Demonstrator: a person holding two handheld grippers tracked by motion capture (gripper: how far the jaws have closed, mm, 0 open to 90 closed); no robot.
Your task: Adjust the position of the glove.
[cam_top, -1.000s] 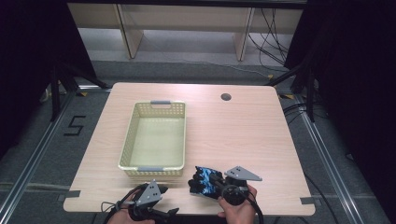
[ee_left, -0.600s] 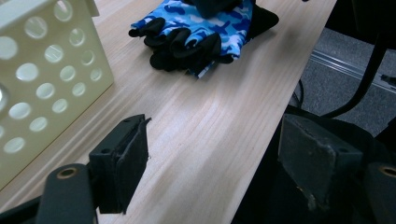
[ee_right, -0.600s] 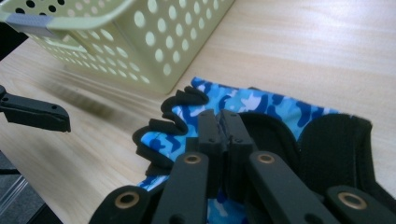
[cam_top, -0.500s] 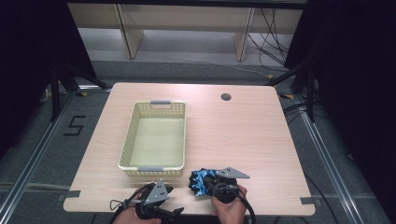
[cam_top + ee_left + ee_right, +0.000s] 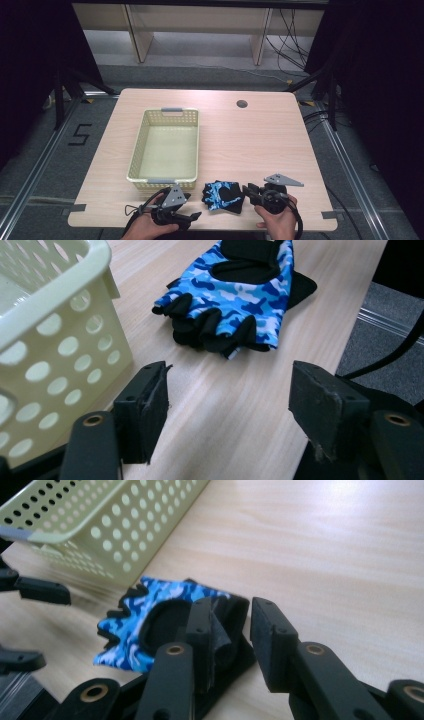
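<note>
Where the high view looks down: a pale wooden tabletop (image 5: 260,140) carries a cream perforated basket (image 5: 165,147) toward its left.
Glove, high view: a blue camouflage fingerless glove (image 5: 222,196) lies flat on the tabletop just beside the basket's near right corner, close to the near edge.
Left tongs, high view: left tongs (image 5: 192,216) sit just in front of the basket's near wall, held in the person's left hand (image 5: 150,227).
Right tongs, high view: right tongs (image 5: 248,190) point at the glove's right side from the person's right hand (image 5: 275,220); contact cannot be told here.
Left gripper view: left tongs (image 5: 235,405) spread wide with bare tabletop between the jaws; the glove (image 5: 240,300) lies ahead, apart from them, its short black fingers toward the camera; the basket's (image 5: 55,340) wall stands just left.
Right gripper view: right tongs (image 5: 235,635) are partly parted, the left jaw resting against the glove's (image 5: 135,630) black cuff end, nothing pinched; the basket (image 5: 100,525) lies beyond the glove.
</note>
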